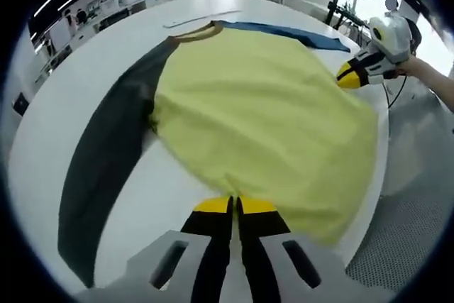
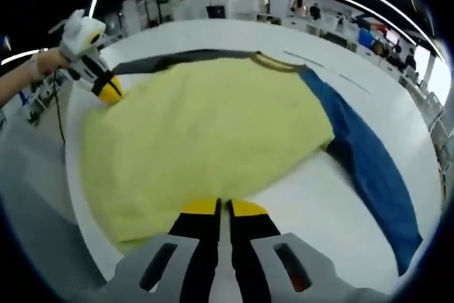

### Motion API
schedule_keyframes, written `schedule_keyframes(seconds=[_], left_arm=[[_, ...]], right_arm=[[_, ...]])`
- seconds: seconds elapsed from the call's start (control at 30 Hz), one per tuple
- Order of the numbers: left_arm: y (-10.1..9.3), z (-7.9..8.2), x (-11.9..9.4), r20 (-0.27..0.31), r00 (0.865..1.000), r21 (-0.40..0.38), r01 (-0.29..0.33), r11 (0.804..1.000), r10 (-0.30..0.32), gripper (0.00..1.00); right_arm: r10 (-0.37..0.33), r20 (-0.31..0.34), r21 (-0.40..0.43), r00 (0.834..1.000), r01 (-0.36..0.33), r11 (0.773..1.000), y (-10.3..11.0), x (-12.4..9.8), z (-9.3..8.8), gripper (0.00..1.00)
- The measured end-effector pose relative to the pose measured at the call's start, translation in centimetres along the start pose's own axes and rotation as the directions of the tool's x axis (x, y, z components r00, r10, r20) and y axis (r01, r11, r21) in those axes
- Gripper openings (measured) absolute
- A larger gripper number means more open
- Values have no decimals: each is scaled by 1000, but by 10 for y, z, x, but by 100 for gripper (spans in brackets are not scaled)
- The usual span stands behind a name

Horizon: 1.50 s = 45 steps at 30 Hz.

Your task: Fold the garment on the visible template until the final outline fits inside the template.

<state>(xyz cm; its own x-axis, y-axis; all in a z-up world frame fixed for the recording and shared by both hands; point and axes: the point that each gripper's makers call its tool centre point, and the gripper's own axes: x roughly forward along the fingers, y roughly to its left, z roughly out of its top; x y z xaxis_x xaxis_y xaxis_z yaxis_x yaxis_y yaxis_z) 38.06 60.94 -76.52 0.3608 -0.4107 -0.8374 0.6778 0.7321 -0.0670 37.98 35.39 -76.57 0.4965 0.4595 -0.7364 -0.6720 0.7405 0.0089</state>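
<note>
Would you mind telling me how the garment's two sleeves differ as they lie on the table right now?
The dark grey sleeve is charcoal, while the blue sleeve is bright blue. They lie on opposite sides of the yellow body. Both are long, lie flat on the white table and spread outward from the body, unfolded.

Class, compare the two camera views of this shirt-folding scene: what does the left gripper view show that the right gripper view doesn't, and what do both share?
Left gripper view: the dark grey sleeve lies stretched out in full on the white table, while the blue sleeve is a thin strip at the far edge.

Right gripper view: the reverse, with the blue sleeve in full and the dark grey sleeve a thin far strip.

Both share the yellow shirt body, each view's own hand-held gripper with jaws together at the hem, left and right, and the other gripper at the shirt's edge.
</note>
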Motion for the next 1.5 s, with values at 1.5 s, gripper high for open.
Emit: schedule_keyframes(seconds=[1.5], left_arm=[[72,129,-77,476,879,-268,168,949,-21,0]], right_arm=[[46,312,249,949,-129,960,-64,-44,128,2]])
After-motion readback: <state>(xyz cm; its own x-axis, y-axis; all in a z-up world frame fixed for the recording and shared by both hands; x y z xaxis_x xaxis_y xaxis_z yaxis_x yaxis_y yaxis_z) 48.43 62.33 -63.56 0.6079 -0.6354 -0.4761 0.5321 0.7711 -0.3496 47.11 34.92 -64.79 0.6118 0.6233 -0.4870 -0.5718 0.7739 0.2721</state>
